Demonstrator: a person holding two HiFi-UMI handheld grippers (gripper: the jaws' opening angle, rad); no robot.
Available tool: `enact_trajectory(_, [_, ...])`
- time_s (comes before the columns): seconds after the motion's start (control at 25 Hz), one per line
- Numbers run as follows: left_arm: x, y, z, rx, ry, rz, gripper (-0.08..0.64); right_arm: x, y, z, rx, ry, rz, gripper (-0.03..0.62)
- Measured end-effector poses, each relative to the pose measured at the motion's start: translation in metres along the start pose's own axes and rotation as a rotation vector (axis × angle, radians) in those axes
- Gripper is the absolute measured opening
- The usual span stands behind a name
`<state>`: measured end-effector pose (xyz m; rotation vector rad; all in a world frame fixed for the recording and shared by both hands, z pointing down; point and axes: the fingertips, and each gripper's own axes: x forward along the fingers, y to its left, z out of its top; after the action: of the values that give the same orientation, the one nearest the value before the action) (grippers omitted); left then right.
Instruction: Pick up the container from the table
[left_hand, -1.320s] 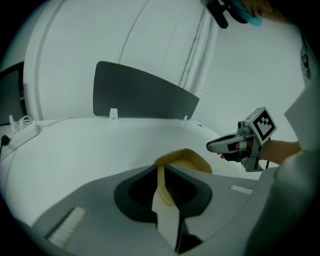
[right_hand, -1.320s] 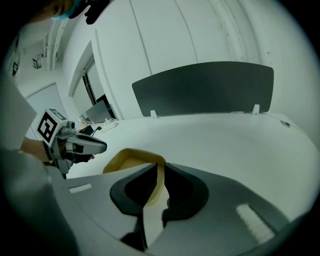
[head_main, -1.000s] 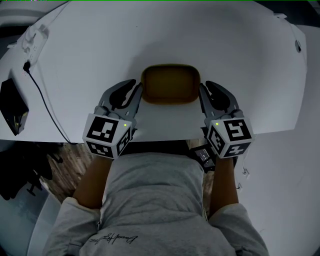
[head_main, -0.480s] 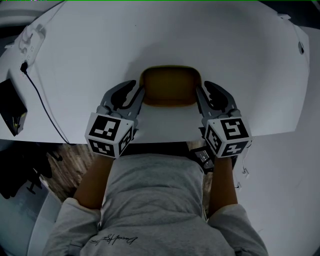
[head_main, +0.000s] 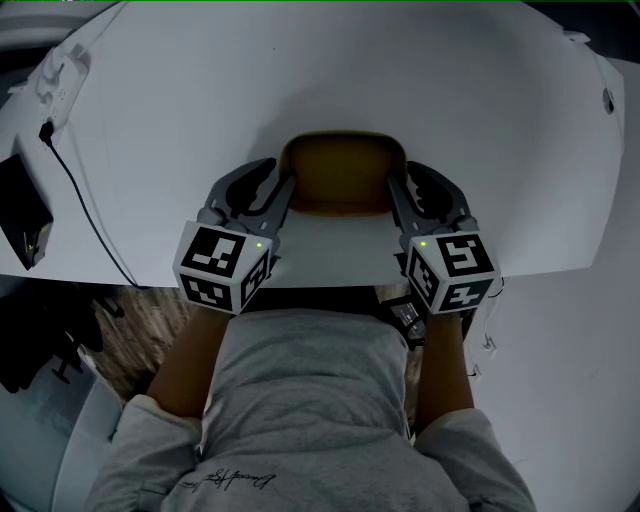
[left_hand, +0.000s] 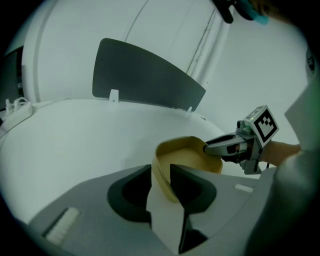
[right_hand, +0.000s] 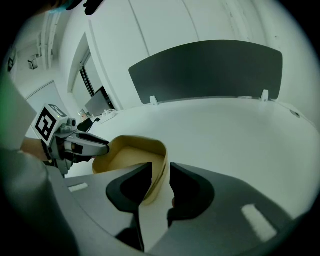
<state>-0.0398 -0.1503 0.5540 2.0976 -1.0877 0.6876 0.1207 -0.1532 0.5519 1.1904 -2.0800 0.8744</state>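
Note:
A tan, rounded-rectangular container rests on the white table, close to its near edge. My left gripper straddles the container's left wall and my right gripper straddles its right wall. Both sets of jaws are opening. In the left gripper view the thin wall stands between the dark jaws of my left gripper, and the other gripper shows at the far rim. The right gripper view has the wall loose between the jaws of my right gripper, with a gap beside it.
A dark curved divider panel stands at the table's far side, also seen in the right gripper view. A black device with a cable lies at the table's left. The person's torso is at the table's near edge.
Both grippers' jaws have spread wider around the container's walls. The container stays on the table in nearly the same place.

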Motion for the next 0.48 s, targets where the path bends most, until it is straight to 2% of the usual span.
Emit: enact_trajectory(0.48, [0.0108,-0.0022,-0.0058,0.002,0.025,-0.007,0.117,0.0098,0.0007,-0.0044,-0.002,0.028,0.008,0.129])
